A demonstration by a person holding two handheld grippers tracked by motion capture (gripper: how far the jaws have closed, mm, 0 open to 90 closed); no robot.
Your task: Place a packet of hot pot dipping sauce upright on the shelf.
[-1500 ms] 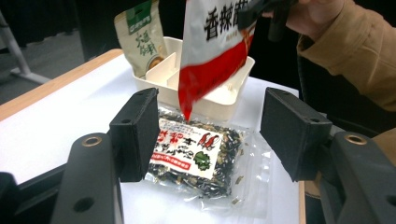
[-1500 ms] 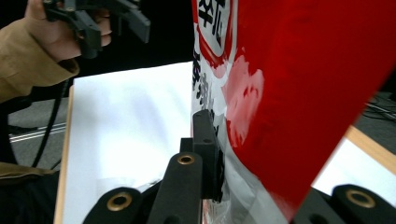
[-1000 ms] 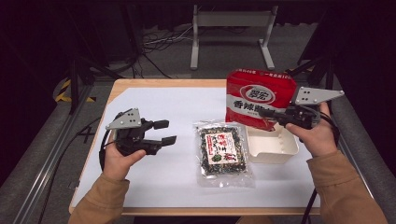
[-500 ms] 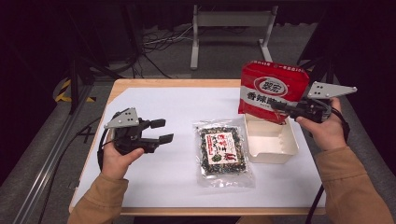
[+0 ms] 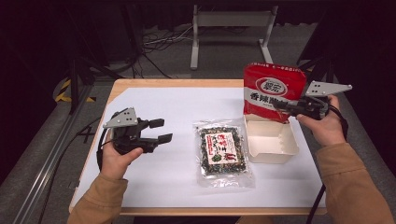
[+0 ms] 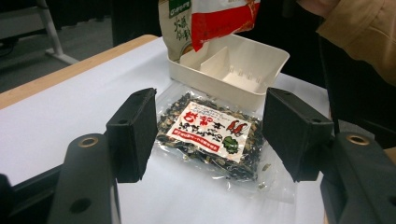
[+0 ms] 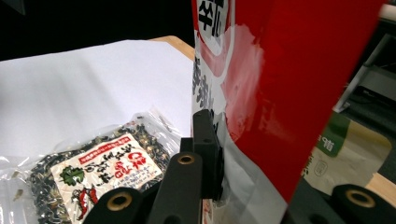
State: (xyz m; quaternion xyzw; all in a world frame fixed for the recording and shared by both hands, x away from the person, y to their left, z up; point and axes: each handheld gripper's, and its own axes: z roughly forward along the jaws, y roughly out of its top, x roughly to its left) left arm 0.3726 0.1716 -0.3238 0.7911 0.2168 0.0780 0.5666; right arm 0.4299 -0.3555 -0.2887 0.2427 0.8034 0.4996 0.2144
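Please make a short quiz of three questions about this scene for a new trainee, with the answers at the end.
1. True or false: the right gripper is shut on the red bag.
2. What lies flat on the white sheet between the left gripper and the white tray?
A. a red bag
B. a clear packet of dark contents
C. a spoon
3. In what state are the left gripper's jaws, and do they hold anything?

Key
1. True. The jaws pinch the bag's lower edge and hold it upright over the tray.
2. B, the clear packet with a red and white label.
3. Open and holding nothing; in the left gripper view the packet lies beyond them.
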